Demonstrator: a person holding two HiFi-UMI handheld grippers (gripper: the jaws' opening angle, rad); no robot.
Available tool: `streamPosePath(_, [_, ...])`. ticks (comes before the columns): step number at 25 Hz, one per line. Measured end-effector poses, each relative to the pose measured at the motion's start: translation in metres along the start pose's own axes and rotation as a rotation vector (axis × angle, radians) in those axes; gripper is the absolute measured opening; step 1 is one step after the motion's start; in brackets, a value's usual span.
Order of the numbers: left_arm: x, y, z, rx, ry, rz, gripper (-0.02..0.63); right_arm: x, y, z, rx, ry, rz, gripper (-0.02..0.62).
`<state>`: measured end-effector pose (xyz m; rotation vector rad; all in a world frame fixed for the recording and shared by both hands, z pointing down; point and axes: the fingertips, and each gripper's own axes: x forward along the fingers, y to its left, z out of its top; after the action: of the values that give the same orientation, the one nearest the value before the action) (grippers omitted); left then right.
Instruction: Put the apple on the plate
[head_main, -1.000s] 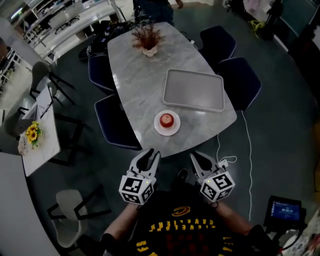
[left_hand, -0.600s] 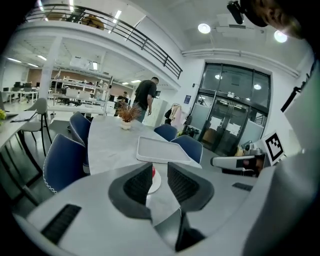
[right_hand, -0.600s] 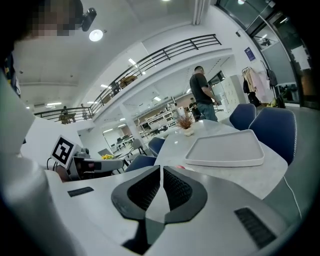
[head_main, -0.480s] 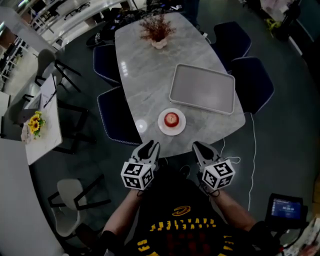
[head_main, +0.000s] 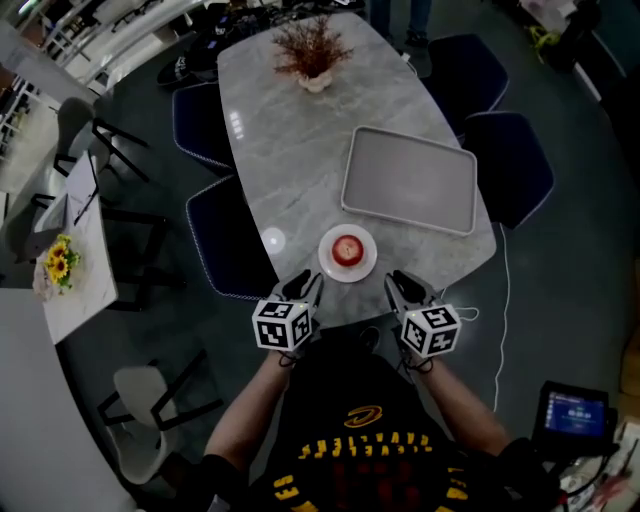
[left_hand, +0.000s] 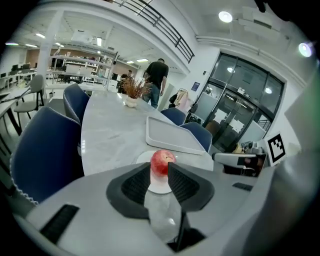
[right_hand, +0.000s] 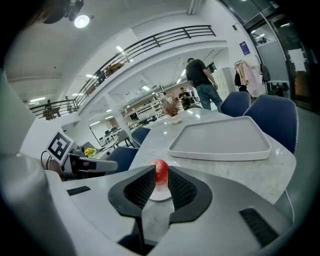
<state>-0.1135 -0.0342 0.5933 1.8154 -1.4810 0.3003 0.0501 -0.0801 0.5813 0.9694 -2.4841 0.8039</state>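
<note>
A red apple (head_main: 347, 248) rests on a small white plate (head_main: 325, 256) near the front edge of the marble table (head_main: 290, 170). My left gripper (head_main: 304, 286) and right gripper (head_main: 401, 284) hover side by side just short of that edge, pointing at the plate. Both are open by a narrow gap and hold nothing. In the left gripper view the apple (left_hand: 162, 161) shows beyond the left gripper (left_hand: 159, 173), on the plate (left_hand: 143, 157). The right gripper view shows the apple (right_hand: 161, 169) the same way beyond the right gripper (right_hand: 160, 176).
An empty grey tray (head_main: 410, 180) lies behind and right of the plate. A potted dried plant (head_main: 312, 55) stands at the far end. Blue chairs (head_main: 225, 240) (head_main: 510, 165) flank the table. A side table with yellow flowers (head_main: 58, 262) is at left. A person (left_hand: 157, 80) stands far off.
Both grippers have moved forward and now sit closer to the table's front edge and the plate. The apple and plate have stayed where they were.
</note>
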Motion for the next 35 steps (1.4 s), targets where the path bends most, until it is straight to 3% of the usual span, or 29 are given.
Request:
streamPosePath(15, [0.084,0.053,-0.044,-0.100,0.228,0.029,0.097,0.082,-0.048,-0.065,0.078,0.221,-0.082,0.060])
streamPosePath(28, [0.102,0.059,-0.050,-0.233,0.255,-0.006,0.097,0.107,-0.051,-0.083,0.210,0.276,-0.123,0.060])
streamPosePath(35, [0.108,0.058,-0.051,-0.240,0.276,-0.010,0.097,0.112,-0.050,-0.079,0.278,0.268,-0.121,0.060])
